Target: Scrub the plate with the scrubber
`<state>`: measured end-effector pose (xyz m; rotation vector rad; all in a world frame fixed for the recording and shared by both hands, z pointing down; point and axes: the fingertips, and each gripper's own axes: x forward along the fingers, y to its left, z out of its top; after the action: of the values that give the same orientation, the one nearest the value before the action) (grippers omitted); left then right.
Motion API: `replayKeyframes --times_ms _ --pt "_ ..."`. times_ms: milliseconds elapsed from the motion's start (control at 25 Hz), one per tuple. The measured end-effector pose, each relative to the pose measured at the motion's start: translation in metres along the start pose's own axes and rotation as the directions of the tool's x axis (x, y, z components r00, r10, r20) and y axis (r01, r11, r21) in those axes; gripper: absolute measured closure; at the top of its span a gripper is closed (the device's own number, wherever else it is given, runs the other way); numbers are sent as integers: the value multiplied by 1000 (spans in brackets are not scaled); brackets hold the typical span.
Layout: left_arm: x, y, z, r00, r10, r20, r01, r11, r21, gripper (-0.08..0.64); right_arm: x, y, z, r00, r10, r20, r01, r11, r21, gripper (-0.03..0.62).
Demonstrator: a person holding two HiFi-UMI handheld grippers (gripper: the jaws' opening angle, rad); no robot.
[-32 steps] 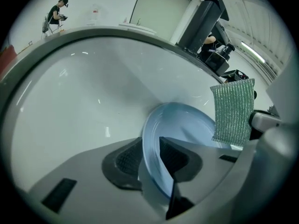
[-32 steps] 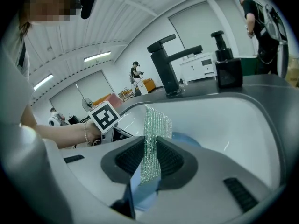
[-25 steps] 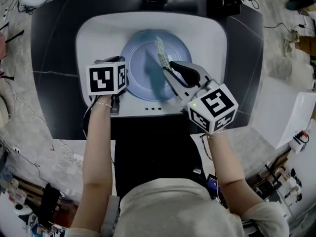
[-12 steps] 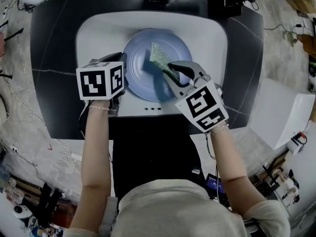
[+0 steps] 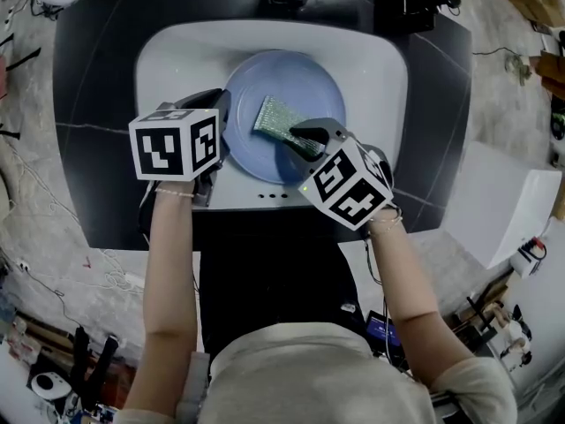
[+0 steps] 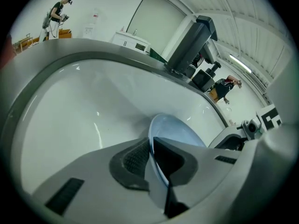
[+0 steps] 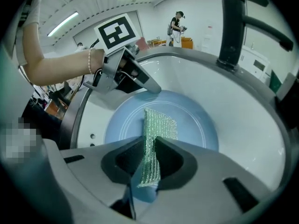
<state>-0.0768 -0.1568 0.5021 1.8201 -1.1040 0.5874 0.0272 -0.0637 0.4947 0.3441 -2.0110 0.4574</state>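
Left gripper (image 6: pixel 152 147): I clamp the plate (image 5: pixel 305 82) by its rim.
Right gripper (image 7: pixel 149 154): I pinch the scrubber (image 5: pixel 275 117) against the plate.

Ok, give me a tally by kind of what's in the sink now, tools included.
plate: 1
scrubber: 1
tools: 2, the left tool shut on the plate rim, the right tool shut on the scrubber
total: 4

plate (image 5: pixel 305 76): pale blue | scrubber (image 5: pixel 274 116): glittery green mesh | sink (image 5: pixel 172 49): white | desk (image 5: pixel 93 162): black, thin pale veins | left claw (image 6: pixel 151 147): grey, cube black-and-white squares
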Motion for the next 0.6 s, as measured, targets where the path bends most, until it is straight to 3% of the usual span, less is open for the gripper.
replayKeyframes --times_ms 280,480,600 --pt "-3 -3 3 1000 -8 19 8 1000 -26 517 18 22 -10 994 41 -96 -47 997 -58 510" --pt "-4 -5 2 1000 -7 18 8 1000 -27 517 24 41 8 993 105 -48 -107 994 -35 512" --pt "-5 -6 1 1000 -10 13 10 1000 -15 517 28 38 17 995 102 -23 -102 995 -11 512"
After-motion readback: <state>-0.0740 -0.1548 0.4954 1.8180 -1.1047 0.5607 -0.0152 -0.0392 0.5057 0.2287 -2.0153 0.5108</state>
